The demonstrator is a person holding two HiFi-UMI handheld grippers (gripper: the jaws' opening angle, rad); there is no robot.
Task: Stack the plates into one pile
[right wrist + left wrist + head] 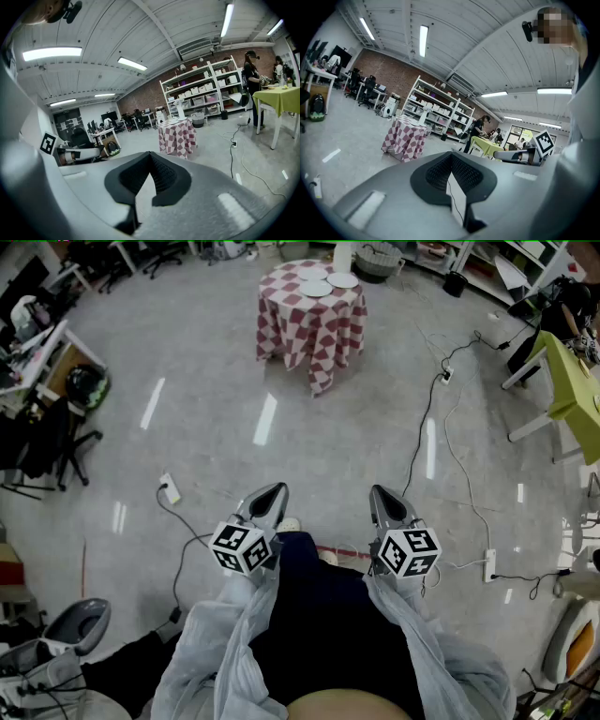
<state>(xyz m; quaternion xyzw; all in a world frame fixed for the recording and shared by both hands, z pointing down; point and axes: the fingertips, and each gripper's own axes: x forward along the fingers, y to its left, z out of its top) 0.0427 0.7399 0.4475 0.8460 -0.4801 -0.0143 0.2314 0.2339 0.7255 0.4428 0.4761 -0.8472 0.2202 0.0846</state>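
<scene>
Three white plates (315, 287) lie apart on a small round table with a red-and-white checked cloth (309, 329), far ahead across the floor. The same table appears small in the left gripper view (405, 138) and the right gripper view (177, 136). My left gripper (272, 493) and right gripper (382, 495) are held side by side close to the person's body, far from the table. Both point forward and slightly down. In their own views the left gripper (451, 157) and the right gripper (150, 154) have their tips meeting, with nothing between them.
Black cables (424, 423) and power strips (170, 488) run over the grey floor between me and the table. A green-topped table (572, 381) stands at the right, desks and office chairs (52, 442) at the left. Shelving (436, 110) lines the far wall; a person (251, 86) stands by the green table.
</scene>
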